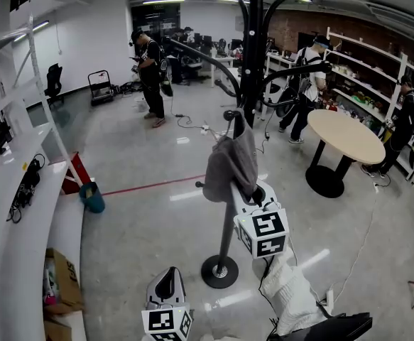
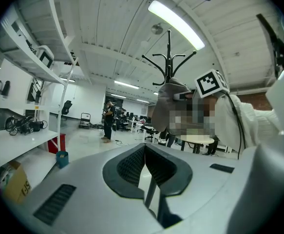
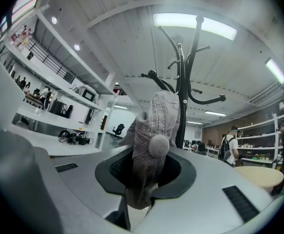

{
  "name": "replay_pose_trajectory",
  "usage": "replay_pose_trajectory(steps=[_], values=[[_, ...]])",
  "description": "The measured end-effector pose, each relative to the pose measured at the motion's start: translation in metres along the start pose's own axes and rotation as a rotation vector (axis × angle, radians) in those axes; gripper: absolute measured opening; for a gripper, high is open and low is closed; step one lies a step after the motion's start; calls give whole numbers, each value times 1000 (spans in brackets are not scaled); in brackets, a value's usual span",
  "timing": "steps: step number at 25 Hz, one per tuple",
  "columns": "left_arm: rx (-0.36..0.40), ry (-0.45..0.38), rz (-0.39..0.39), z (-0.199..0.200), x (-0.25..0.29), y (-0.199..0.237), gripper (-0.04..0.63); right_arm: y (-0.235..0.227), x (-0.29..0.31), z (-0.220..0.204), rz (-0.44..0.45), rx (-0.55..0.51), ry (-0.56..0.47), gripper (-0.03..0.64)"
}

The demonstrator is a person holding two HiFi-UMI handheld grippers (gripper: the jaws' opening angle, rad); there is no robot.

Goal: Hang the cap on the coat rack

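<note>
A grey cap point(image 1: 229, 160) hangs limp from my right gripper point(image 1: 231, 183), which is shut on it, right against the black coat rack's pole point(image 1: 252, 55). It sits at about the height of the rack's lowest hook point(image 1: 230, 116). The rack's round base point(image 1: 219, 271) stands on the floor below. In the right gripper view the cap point(image 3: 154, 140), its top button facing the camera, fills the jaws, with the coat rack point(image 3: 181, 94) just behind. My left gripper point(image 1: 169, 274) stays low at the bottom edge, shut on nothing. The left gripper view shows the cap point(image 2: 168, 100) under the coat rack's hooks point(image 2: 168, 60).
A round beige table point(image 1: 345, 137) stands to the right. White shelving point(image 1: 22, 212) runs along the left, with a cardboard box point(image 1: 61, 279) and a teal bin point(image 1: 93, 197) by it. Several people stand at the back. A cable point(image 1: 363, 240) trails across the floor.
</note>
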State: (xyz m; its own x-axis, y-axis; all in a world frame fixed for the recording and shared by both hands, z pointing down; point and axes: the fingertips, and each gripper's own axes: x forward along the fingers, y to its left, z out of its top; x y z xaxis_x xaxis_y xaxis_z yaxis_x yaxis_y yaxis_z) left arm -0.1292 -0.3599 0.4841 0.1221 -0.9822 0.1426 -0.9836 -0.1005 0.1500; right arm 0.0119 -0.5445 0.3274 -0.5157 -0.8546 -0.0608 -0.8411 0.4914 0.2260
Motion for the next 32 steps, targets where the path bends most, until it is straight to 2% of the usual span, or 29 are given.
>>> replay_pose_trajectory(steps=[13, 23, 32], values=[[2, 0, -10, -3, -22, -10, 3, 2, -27, -7, -9, 58, 5, 91], [12, -3, -28, -8, -44, -27, 3, 6, -58, 1, -11, 58, -36, 95], [19, -2, -34, -11, -60, -36, 3, 18, -83, -6, 1, 76, -22, 95]])
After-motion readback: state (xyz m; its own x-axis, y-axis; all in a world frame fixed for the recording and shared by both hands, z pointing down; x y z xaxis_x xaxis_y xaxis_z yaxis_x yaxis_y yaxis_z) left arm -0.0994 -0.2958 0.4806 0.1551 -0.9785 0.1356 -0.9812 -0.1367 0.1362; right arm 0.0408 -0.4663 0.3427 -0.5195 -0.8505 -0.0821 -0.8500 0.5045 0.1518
